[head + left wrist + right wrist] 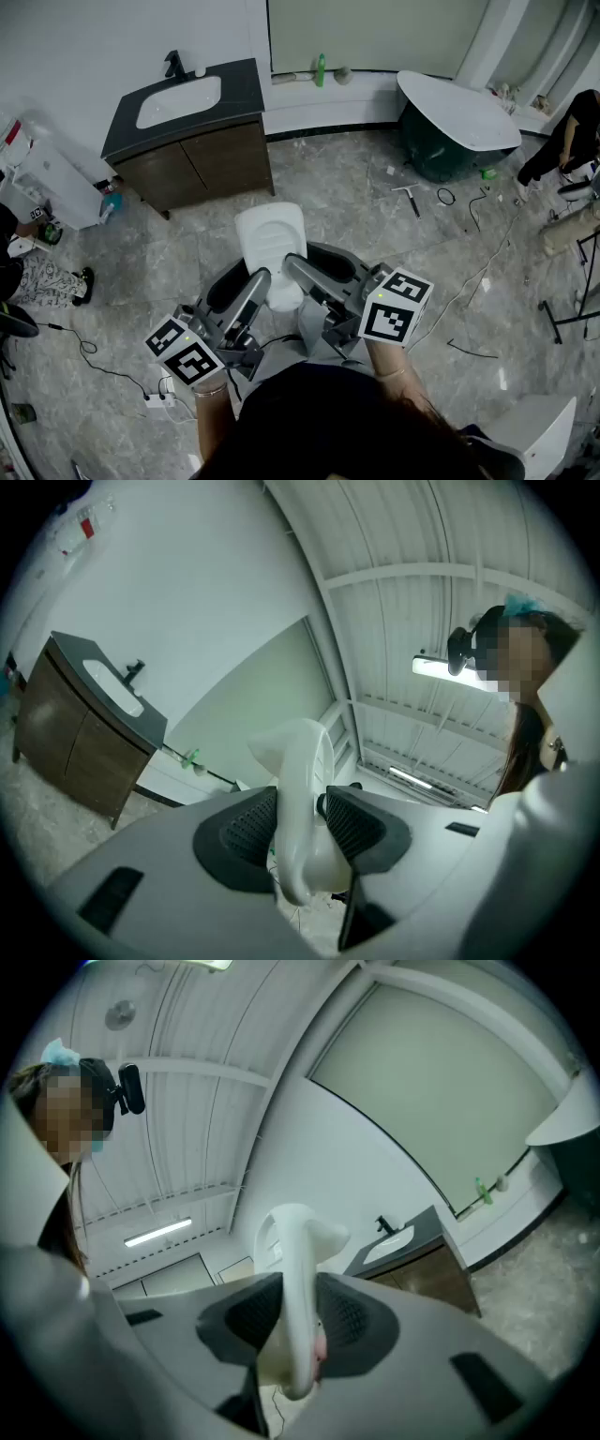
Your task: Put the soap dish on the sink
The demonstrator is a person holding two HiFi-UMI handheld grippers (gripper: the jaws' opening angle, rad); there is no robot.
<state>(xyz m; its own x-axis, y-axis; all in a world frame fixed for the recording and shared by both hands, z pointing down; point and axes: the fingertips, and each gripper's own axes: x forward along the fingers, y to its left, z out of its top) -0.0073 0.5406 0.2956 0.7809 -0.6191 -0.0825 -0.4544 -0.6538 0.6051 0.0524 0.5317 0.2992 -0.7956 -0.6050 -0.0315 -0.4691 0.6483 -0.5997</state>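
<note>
I hold a white soap dish (271,242) above the marble floor, edge-on between both grippers. The left gripper (257,279) is shut on its near left side and the right gripper (294,266) on its near right side. In the left gripper view the soap dish (305,761) stands upright with the ribbed pads (246,829) pressing on it. In the right gripper view the soap dish (296,1241) is clamped the same way. The white sink (178,100) sits in a dark counter on a wooden vanity (202,159) at the far left, well away from the dish.
A black faucet (175,64) stands behind the basin. A green bottle (320,68) is on the far ledge, and a dark bathtub (457,120) lies far right. A squeegee (410,197) and cables (473,281) lie on the floor. A person (37,272) sits at the left.
</note>
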